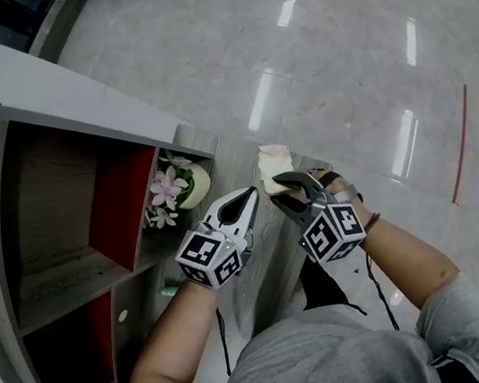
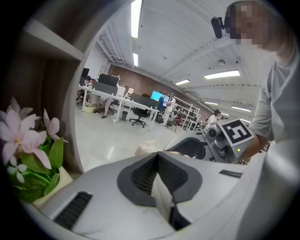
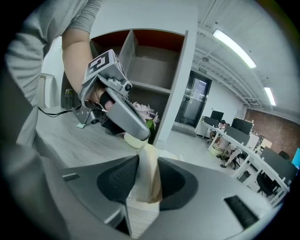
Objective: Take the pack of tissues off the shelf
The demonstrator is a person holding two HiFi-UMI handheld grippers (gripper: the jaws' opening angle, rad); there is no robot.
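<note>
Cream-coloured and soft, the pack of tissues (image 1: 274,163) is sitting between the pads of the right gripper (image 1: 284,183), whose two jaws are clamping it from both sides. The right gripper view is showing the pack's folded edge squeezed upright in the gap. In the head view the pack is sticking out at 12 o'clock from that gripper, clear of the shelf compartments and out over the far edge of the grey wood-grain top (image 1: 265,268); whether it is touching that top I cannot tell.

At 9 o'clock from the right gripper, just beside it, the left gripper (image 1: 248,196) is pointing the same way with its jaws closed together and nothing between them.

A pale pot of pink and white flowers (image 1: 180,186) is standing at 10 o'clock from the left gripper, at the open end of the shelf unit (image 1: 56,111), whose red-lined compartments are filling the 9 o'clock side. Glossy floor (image 1: 333,45) is reflecting ceiling lights from 12 to 3 o'clock.
</note>
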